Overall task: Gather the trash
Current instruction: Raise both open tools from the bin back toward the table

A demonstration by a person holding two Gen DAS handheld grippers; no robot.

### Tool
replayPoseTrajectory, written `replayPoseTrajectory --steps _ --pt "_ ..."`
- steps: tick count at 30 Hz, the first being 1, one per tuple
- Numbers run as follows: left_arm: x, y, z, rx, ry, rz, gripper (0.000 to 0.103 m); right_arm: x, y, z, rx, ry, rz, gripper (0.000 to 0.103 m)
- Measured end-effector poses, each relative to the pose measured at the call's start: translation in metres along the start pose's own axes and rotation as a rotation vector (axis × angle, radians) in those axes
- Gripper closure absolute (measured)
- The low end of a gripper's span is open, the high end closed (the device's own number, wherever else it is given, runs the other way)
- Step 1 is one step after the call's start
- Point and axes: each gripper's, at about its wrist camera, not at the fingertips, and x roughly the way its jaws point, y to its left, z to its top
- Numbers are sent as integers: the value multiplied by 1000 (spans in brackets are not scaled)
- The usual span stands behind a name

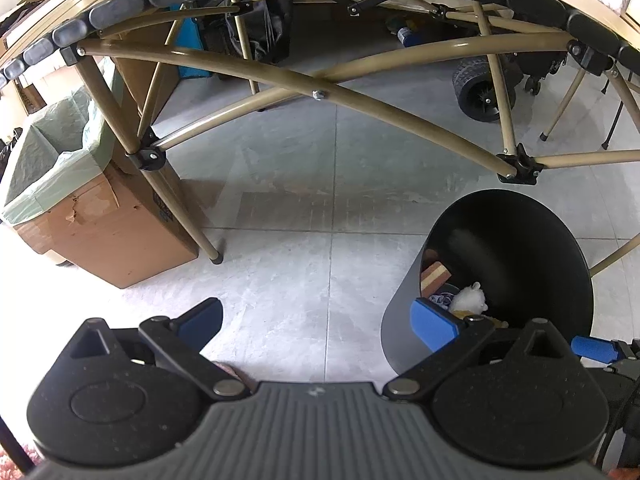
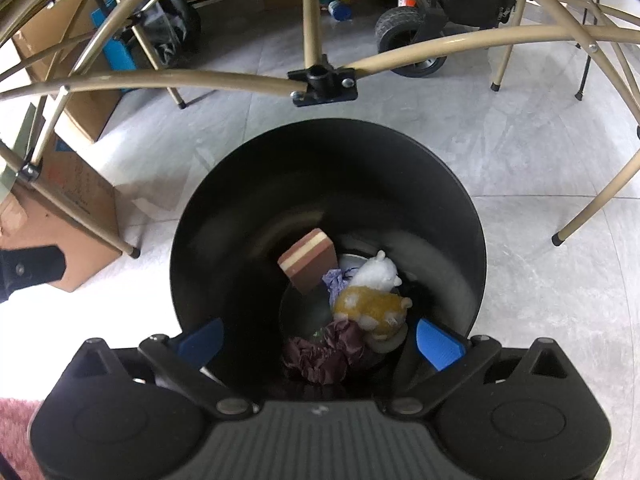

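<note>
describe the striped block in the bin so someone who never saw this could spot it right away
Find the round black bin on the grey tile floor, under the tan table frame. Inside, against the left wall, the block sits tilted above the pile of soft trash. It is the only hard, boxy item: brown with a cream and pink stripe on its edge, unlike the white and yellow plush and the crumpled maroon wrapper beside it.

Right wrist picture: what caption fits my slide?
Open right gripper above round black bin holding striped brown block, toys, crumpled wrappers.
</note>
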Motion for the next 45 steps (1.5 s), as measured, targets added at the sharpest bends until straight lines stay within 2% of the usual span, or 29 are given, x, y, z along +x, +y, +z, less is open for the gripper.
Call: replayPoseTrajectory --steps 9,19,28,39,45 --pt "1 -1 -1 7 8 0 1 -10 4 -1 -40 4 -12 0" --pt "-2 0 -2 7 0 -3 1 -39 12 -9 -89 -6 -9 0" --pt "-20 -6 -3 25 -45 -43 1 -76 3 -17 -82 -75 21 0" --pt "-40 -17 -7 51 -103 -83 1 -107 -16 -25 -54 -150 18 0" --pt "-58 -26 -11 69 -165 -147 0 -116 -26 -28 -37 -180 -1 0"
